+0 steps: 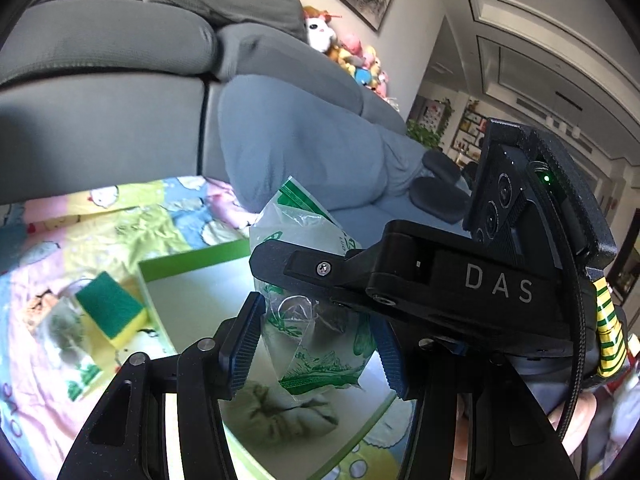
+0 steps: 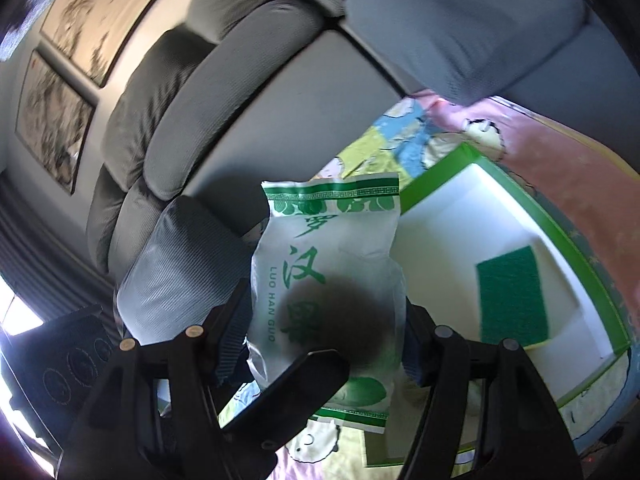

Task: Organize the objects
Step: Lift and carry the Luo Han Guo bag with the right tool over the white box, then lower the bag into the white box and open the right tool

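Left wrist view:
Left gripper (image 1: 316, 344): clamped on crumpled clear packet (image 1: 316, 320), green print, above green-rimmed box (image 1: 192, 260).
Sponge (image 1: 112, 310): nine o'clock of box.

Right wrist view:
Right gripper (image 2: 326, 326): gripping white packet (image 2: 326, 276), green lettering, dark round lump inside, ten o'clock of box.

Home living room: grey sofa (image 1: 120, 60), framed paintings (image 2: 56, 120).
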A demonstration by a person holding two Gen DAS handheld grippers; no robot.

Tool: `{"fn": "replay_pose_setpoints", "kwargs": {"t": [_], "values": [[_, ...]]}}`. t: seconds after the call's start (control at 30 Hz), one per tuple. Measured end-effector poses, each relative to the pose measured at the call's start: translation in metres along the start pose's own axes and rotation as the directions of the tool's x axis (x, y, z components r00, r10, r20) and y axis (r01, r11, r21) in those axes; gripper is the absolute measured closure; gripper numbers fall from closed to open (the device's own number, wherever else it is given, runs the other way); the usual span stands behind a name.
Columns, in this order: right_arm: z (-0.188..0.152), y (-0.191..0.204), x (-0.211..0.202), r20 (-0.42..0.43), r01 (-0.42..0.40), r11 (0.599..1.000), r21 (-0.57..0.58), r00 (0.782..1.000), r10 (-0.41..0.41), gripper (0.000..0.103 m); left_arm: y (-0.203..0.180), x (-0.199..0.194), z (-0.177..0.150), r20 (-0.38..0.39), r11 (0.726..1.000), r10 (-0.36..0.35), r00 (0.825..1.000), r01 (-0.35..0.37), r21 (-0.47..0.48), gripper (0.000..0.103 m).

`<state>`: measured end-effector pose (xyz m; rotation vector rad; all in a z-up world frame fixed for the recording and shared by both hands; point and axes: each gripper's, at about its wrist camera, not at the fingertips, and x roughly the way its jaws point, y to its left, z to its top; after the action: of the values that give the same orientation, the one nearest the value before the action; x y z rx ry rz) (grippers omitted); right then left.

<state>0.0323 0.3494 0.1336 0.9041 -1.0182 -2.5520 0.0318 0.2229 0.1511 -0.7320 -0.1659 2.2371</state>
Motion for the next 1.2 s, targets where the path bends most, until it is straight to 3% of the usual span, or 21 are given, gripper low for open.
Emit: {"fn": "replay_pose_setpoints", "kwargs": {"t": [0.6,0.9,1.2], "values": [[0.005,-0.037,0.021,-0.058,0.135,0.987,0.082,0.990,-0.131,0.039,0.014,0.043,-0.018,-0.099,0.991,-0.053,0.994,0.040,-0.128,0.049],[0.003,-0.050,0.040,-0.122,0.195,0.976,0.102,0.976,-0.182,0.041,0.028,0.048,-0.026,-0.142,0.983,-0.015,0.990,-0.011,-0.185,0.049],[0.001,-0.051,0.053,-0.157,0.267,0.960,0.090,0.955,-0.251,0.041,0.031,0.035,-0.028,-0.160,0.983,0.061,0.985,-0.088,-0.161,0.048]]}}
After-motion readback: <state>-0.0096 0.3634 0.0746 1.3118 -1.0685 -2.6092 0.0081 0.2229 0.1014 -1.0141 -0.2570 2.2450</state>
